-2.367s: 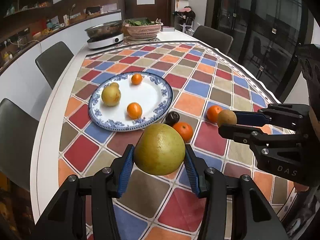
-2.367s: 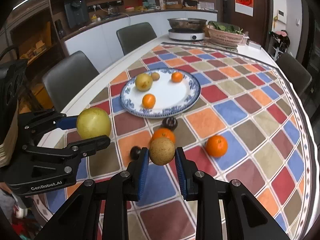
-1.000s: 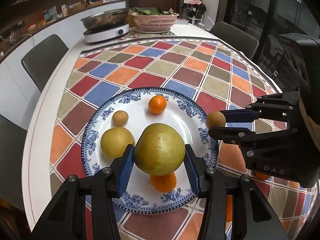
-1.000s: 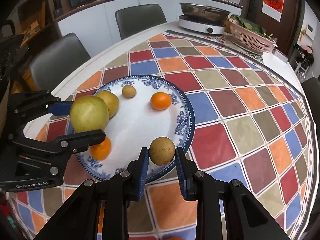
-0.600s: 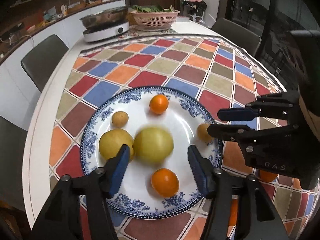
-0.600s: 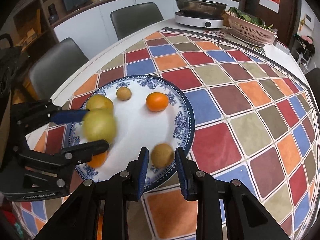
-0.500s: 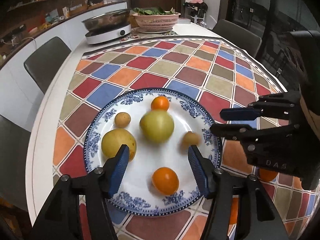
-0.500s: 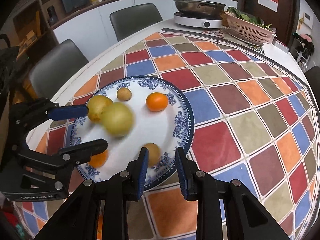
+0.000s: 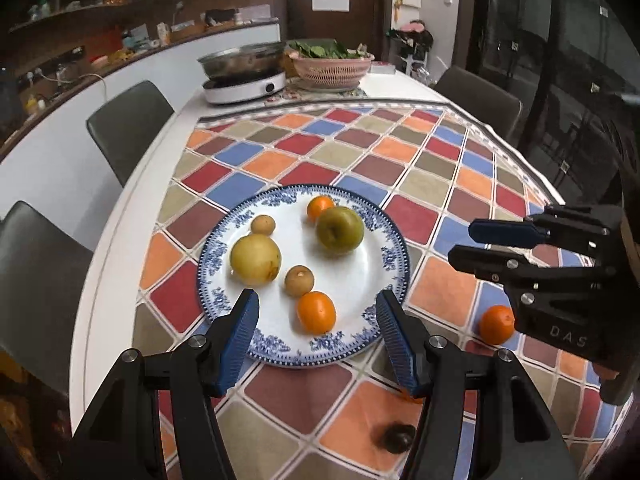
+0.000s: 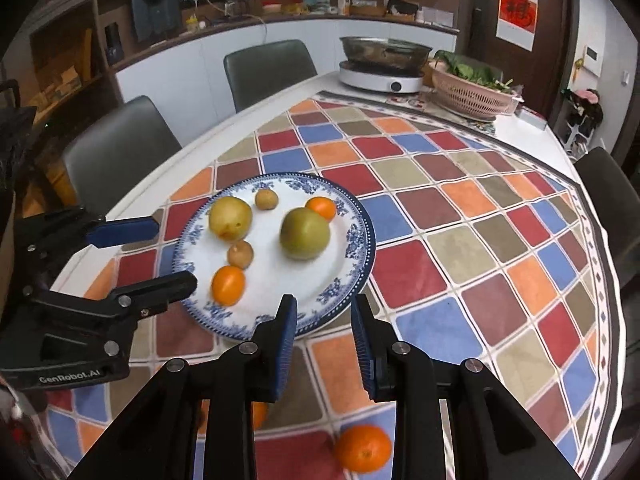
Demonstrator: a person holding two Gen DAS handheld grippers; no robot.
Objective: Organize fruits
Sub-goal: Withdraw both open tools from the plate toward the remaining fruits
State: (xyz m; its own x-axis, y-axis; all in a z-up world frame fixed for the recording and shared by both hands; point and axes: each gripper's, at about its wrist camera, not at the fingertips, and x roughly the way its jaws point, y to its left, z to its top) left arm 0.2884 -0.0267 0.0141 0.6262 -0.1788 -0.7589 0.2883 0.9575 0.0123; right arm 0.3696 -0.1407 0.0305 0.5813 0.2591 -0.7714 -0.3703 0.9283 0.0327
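A blue-and-white plate holds several fruits: a large green fruit, a yellow pear, two oranges, and two small brown fruits. My left gripper is open and empty over the plate's near rim. My right gripper is open and empty just right of the plate.
A loose orange and a dark small fruit lie on the checkered tablecloth near me. A hotpot cooker and a pink basket of greens stand at the far end. Chairs surround the table.
Both grippers opened over the plate and released their fruits. The large green fruit rolled toward the far orange; the small brown fruit rolled to the plate's middle. Both grippers drew back.
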